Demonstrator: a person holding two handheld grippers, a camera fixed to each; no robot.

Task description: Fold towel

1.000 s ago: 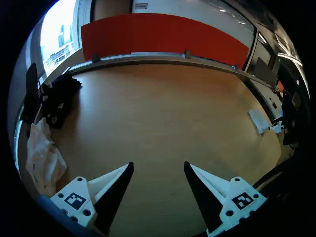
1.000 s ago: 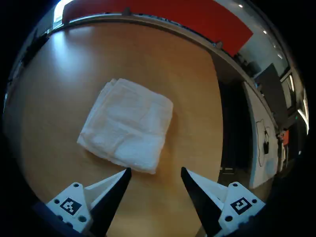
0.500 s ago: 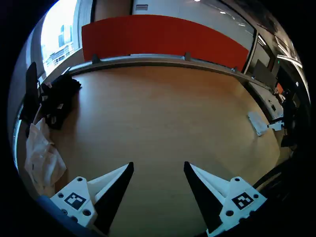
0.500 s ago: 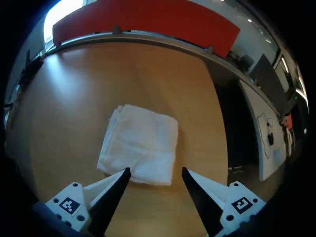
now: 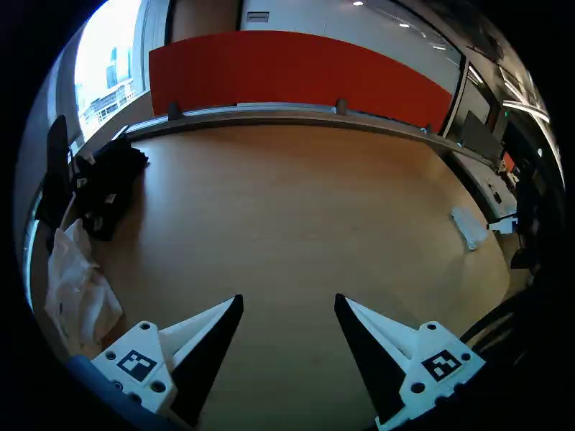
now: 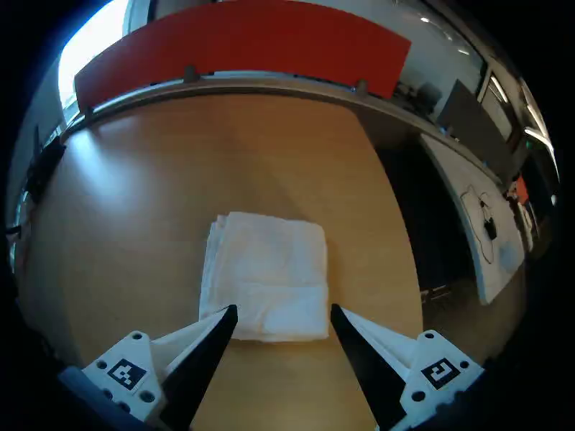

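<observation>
A white towel [image 6: 266, 276] lies folded into a thick square on the wooden table [image 6: 144, 215] in the right gripper view. My right gripper [image 6: 282, 312] is open, its fingertips level with the towel's near edge, one at each side, not pressing it. In the left gripper view the same towel [image 5: 467, 226] is a small white shape far right on the table, with the other gripper [image 5: 503, 226] beside it. My left gripper [image 5: 287, 302] is open over bare table with nothing between its fingers.
A red divider panel [image 5: 295, 68] runs along the table's far edge. Black bags [image 5: 108, 183] and a white plastic bag [image 5: 75, 287] sit at the left end in the left gripper view. A white desk with cables [image 6: 481, 230] stands beyond the table's right edge.
The right gripper has moved toward the towel and turned square to it, so the towel's near edge now reaches its fingertips. The left gripper has barely moved.
</observation>
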